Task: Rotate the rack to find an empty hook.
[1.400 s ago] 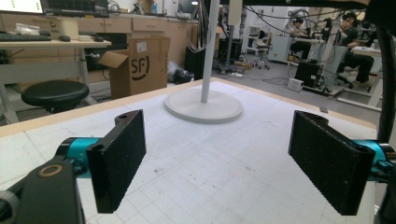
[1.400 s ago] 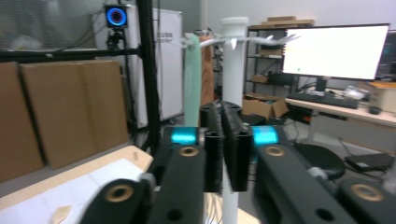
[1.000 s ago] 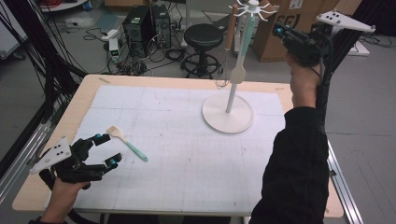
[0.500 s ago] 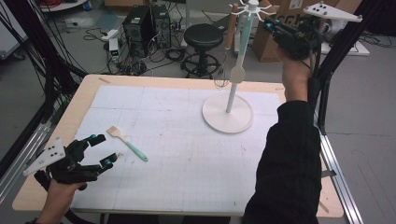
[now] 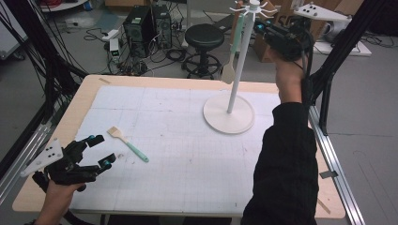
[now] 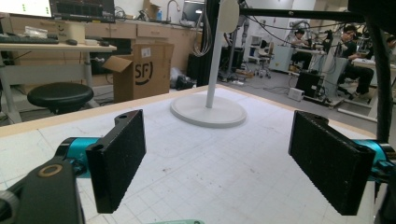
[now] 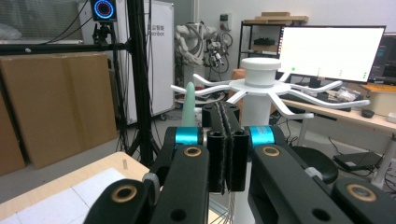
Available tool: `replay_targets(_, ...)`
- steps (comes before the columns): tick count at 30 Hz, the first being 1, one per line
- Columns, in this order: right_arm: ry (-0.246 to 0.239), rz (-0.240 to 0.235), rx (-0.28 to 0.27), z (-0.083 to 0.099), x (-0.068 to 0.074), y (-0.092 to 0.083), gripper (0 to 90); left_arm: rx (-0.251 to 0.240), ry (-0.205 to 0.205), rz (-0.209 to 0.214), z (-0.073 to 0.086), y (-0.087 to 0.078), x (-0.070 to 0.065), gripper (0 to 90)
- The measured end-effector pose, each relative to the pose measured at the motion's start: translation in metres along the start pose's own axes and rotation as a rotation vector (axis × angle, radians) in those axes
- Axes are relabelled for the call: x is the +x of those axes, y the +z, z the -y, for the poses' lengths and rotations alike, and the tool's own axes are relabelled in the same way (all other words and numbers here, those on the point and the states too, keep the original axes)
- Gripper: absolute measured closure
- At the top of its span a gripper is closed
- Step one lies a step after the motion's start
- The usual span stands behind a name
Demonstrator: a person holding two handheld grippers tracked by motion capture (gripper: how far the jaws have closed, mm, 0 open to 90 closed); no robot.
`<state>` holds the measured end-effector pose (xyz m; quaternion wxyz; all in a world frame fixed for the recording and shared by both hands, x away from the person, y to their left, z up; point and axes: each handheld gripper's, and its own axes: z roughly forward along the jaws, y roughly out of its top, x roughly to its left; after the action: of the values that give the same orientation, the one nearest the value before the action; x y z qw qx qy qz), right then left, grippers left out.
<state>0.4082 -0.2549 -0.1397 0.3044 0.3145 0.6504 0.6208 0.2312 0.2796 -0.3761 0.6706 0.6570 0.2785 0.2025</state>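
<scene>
1. Spatula (image 5: 231, 61) w/ mint handle hangs from a hook atop the white rack (image 5: 237, 70), far right of table (image 5: 84, 93).
2. Right gripper (image 5: 261, 27) just beside rack top, jaws together, nothing btwn.
3. Left gripper (image 5: 100, 151) low at near-left, jaws apart, brush (image 5: 127, 144) just beside.

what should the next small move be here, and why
Probably ease the left gripper forward to straddle the mint-green handled pastry brush lying on the white gridded mat. Its jaws stand open just short of the handle, while a similar green-handled utensil already hangs from the white hook stand. The right gripper, jaws shut on nothing, is up by the hooks.
</scene>
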Motion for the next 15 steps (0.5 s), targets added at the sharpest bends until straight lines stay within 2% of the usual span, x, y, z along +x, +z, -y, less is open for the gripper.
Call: replay_targets(15, -0.003, -0.024, -0.007, 0.001, 0.0076, 0.0098, 89.2, 0.0, -0.006, -0.009, 0.0003, -0.0019, 0.0012, 19.4)
